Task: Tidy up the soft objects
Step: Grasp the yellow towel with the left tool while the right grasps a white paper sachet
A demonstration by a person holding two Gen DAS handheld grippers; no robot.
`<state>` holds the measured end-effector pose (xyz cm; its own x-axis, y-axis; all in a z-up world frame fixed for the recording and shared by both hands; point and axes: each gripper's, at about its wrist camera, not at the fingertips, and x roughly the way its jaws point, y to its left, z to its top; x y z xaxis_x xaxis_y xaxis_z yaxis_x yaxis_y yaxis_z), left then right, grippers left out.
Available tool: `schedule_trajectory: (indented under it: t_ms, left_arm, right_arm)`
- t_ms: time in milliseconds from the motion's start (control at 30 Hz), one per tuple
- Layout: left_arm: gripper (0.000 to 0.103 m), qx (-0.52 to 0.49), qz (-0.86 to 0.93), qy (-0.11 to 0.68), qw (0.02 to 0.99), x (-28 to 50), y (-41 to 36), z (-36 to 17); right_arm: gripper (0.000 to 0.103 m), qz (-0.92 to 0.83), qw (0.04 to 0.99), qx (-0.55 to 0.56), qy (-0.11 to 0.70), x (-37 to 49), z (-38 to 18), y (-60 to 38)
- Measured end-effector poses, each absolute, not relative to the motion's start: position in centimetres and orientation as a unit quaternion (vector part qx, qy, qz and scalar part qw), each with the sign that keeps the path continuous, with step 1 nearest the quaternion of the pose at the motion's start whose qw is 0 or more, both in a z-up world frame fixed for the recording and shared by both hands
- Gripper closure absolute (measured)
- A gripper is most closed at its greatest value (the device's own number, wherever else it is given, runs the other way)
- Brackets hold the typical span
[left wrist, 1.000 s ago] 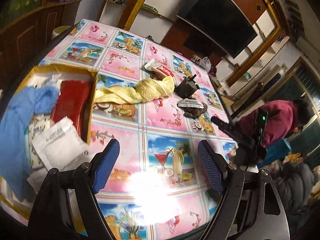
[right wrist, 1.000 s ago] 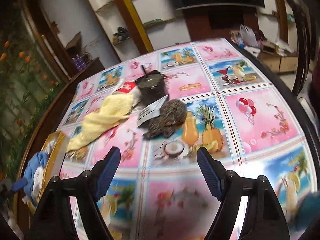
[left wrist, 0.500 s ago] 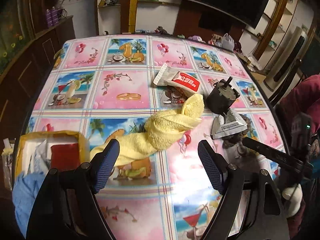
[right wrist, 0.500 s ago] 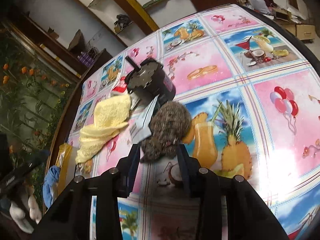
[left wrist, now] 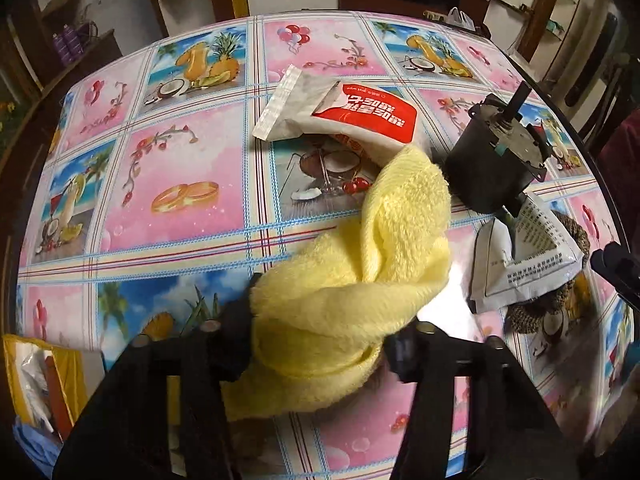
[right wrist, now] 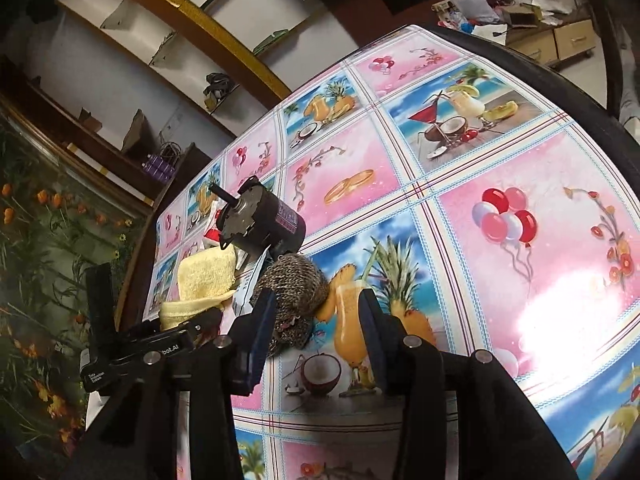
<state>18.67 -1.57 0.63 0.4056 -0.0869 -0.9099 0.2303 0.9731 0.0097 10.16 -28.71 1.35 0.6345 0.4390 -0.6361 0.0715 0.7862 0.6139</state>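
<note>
Your left gripper (left wrist: 316, 344) has just closed around the yellow towel (left wrist: 360, 264). Lift it clear of the red-and-white packet (left wrist: 340, 116). Your right gripper (right wrist: 312, 332) stands part-open, empty beside the knitted piece (right wrist: 294, 288).

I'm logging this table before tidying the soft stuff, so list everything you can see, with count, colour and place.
tablecloth: one, pink and blue picture squares, covers the table
yellow towel: one, pale yellow, bunched mid-table
packet: one, red and white, behind the towel
motor: one, black, right of the towel
sachet: one, white with print, on the knitted item
knitted item: one, brown, beside the motor
box: one, yellow, lower left, holds a blue cloth
left gripper: one, black, jaws just closed on the yellow towel
right gripper: one, black, jaws just opened slightly, nothing between them
</note>
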Motion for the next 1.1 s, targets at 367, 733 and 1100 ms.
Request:
schedule_trajectory:
  t_ms: [367, 733, 1100]
  left_arm:
    - [0.056, -0.084, -0.151, 0.562, 0.809, 5.5, 2.6, 2.8]
    - [0.049, -0.069, -0.156, 0.516, 0.840, -0.4, 1.3, 1.5]
    - [0.037, -0.052, -0.200, 0.442, 0.873, -1.2, 1.7, 0.7]
  right_arm:
    - [0.060, 0.116, 0.860, 0.307, 0.390, 10.1, 1.6, -28.7]
    - [0.060, 0.155, 0.882, 0.253, 0.365, 9.7, 3.3, -25.2]
    - [0.055, 0.156, 0.859, 0.115, 0.473, 16.9, 3.4, -17.7]
